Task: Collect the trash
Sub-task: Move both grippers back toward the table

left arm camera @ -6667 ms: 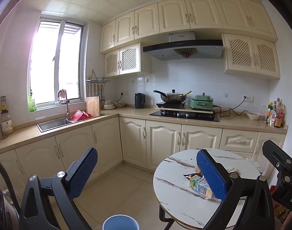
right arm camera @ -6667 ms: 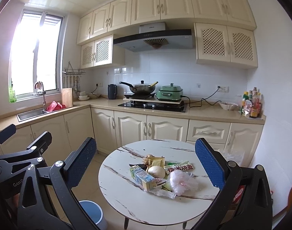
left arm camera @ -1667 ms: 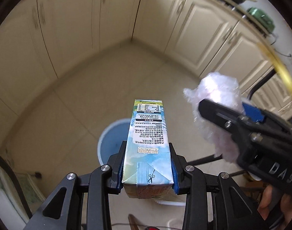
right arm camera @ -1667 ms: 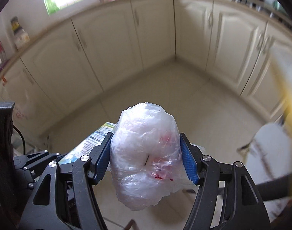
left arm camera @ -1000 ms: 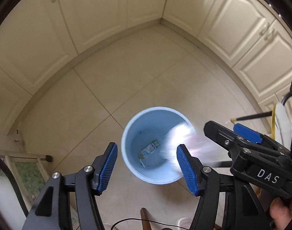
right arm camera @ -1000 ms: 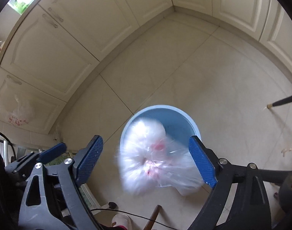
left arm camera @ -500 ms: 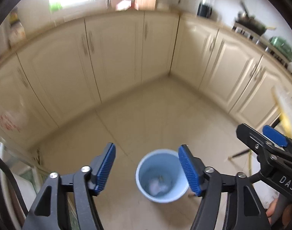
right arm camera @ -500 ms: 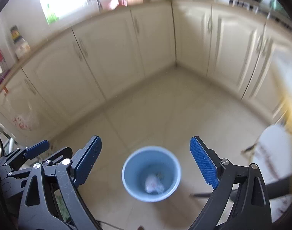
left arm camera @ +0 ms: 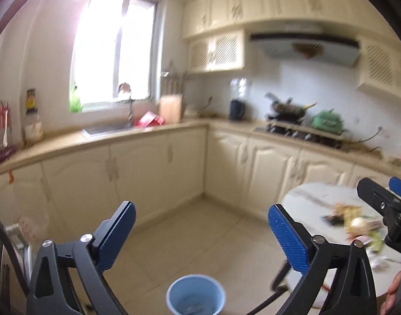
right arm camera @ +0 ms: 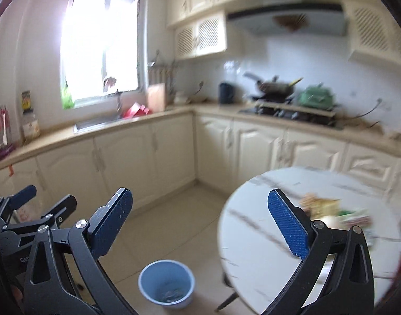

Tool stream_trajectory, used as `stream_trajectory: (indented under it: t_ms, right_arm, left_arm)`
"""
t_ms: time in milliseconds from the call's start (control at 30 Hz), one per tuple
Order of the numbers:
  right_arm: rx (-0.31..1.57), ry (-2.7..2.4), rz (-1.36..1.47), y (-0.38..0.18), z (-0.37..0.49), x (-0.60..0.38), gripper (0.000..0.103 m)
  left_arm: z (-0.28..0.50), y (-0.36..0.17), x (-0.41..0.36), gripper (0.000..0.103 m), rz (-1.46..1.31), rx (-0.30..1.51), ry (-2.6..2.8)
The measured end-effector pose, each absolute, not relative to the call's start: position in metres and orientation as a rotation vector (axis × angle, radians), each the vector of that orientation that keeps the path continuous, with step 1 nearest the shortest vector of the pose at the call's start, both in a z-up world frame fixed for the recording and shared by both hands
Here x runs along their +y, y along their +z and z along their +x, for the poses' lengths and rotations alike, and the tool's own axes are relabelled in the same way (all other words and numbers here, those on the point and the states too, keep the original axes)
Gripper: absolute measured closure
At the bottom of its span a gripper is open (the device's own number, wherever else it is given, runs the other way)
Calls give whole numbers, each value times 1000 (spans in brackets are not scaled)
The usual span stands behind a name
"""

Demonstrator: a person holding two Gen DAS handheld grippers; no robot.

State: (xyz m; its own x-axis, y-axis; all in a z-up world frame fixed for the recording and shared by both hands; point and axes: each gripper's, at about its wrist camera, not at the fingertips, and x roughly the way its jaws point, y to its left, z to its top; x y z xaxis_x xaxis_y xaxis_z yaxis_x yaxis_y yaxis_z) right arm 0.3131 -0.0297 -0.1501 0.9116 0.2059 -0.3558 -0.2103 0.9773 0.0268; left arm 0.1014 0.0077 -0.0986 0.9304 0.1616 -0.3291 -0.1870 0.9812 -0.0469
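Cream-cabinet kitchen background: the remaining pile of wrappers and food scraps point(right arm camera: 334, 210) lies on the round white marble-pattern surface point(right arm camera: 255, 236), at 2 o'clock from the light-blue round plastic bin point(right arm camera: 166, 284) on the floor. The left claw point(left arm camera: 200, 233) and right claw point(right arm camera: 200, 220) have just been opening; both stand wide and empty. Direct each claw onto a separate scrap, close fully, then release only above the bin.
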Motion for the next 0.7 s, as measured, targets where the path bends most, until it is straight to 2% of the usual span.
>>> stream_trajectory:
  t_ms: [167, 267, 467, 700]
  right_arm:
    - [293, 138, 2, -112, 254, -65, 0]
    - [255, 91, -1, -99, 219, -80, 0]
    - [202, 13, -8, -82, 172, -105, 0]
    - [171, -49, 24, -71, 149, -134, 0]
  left_arm:
    - [38, -82, -39, 1, -40, 231, 103]
    - [3, -91, -47, 1, -31, 175, 86]
    - [-63, -142, -5, 1, -40, 108, 15]
    - [-102, -147, 22, 1, -6, 77, -33]
